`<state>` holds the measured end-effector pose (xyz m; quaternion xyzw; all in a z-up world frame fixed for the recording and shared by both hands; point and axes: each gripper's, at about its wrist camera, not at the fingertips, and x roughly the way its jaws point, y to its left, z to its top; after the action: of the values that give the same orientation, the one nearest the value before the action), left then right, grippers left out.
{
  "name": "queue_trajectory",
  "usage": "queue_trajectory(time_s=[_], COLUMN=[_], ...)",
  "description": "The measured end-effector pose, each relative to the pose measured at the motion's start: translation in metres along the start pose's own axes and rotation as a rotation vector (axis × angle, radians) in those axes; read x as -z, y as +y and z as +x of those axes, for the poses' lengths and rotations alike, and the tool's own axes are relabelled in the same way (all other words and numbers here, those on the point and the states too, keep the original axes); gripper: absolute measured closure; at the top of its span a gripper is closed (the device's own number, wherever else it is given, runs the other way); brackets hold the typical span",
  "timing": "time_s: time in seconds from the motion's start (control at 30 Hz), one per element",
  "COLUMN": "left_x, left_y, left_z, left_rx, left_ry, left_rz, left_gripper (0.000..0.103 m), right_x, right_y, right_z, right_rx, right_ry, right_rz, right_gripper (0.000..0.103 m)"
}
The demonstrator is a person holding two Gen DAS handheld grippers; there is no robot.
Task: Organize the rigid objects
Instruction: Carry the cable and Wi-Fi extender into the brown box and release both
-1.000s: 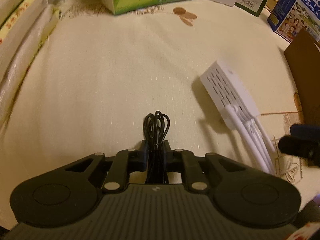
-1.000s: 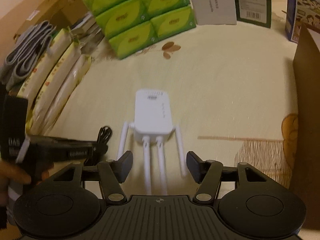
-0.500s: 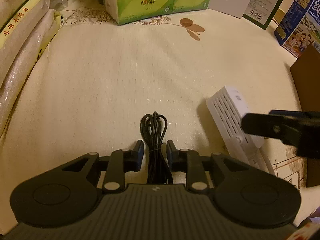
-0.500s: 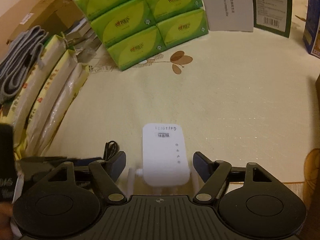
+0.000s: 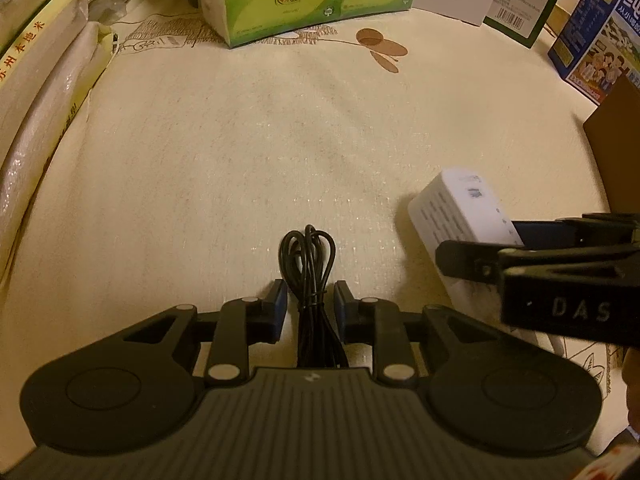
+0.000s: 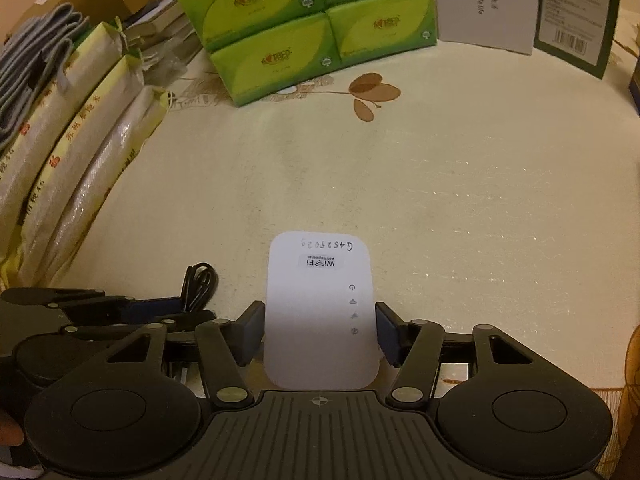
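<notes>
A coiled black cable (image 5: 307, 264) lies on the cream tablecloth between the fingers of my left gripper (image 5: 307, 300), which is open with a gap on each side of the cable. The cable also shows in the right wrist view (image 6: 199, 286). A white WiFi repeater (image 6: 320, 304) lies between the fingers of my right gripper (image 6: 320, 330), whose pads sit against or very near its sides. In the left wrist view the repeater (image 5: 460, 208) is at the right with the right gripper's fingers (image 5: 472, 260) around it.
Green tissue packs (image 6: 304, 32) stand at the back. Rice bags (image 6: 80, 168) line the left edge. A white card (image 6: 484, 4) and a dark green box (image 6: 576, 12) stand at the back right. A blue carton (image 5: 600, 36) and a brown cardboard flap (image 5: 616, 152) are at the right.
My left gripper opened and let go of the black cable. My right gripper moved forward over the repeater's antennas and narrowed around its body.
</notes>
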<state>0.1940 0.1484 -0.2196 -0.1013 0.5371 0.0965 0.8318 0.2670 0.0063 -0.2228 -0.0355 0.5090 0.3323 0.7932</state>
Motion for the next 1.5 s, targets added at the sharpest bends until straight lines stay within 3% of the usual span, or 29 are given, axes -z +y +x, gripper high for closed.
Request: queue_trajectory(time_s=[0.33, 0.83, 1.1, 1.5], left_x=[-0.001, 0.0, 0.001, -0.015], left_y=[0.0, 0.004, -0.01, -0.063], left_z=[0.001, -0.013, -0.041, -0.101], left_rx=[-0.01, 0.016, 0.048, 0.124], left_ry=[-0.003, -0.012, -0.037, -0.131], left_rz=[0.006, -0.015, -0.015, 0.085], left_gripper=[0.089, 0.092, 0.092, 0.092], right_x=[0.005, 0.014, 0.023, 0.027], right_y=[0.007, -0.004, -0.01, -0.025], right_z=[-0.003, -0.022, -0.055, -0.134], right_rx=[0.022, 0.015, 0.02, 0.044], right_ry=[-0.019, -0.04, -0.08, -0.205], right_rz=[-0.032, 0.033, 0.082, 0.15], right_gripper=[0.05, 0.05, 0.05, 0.05])
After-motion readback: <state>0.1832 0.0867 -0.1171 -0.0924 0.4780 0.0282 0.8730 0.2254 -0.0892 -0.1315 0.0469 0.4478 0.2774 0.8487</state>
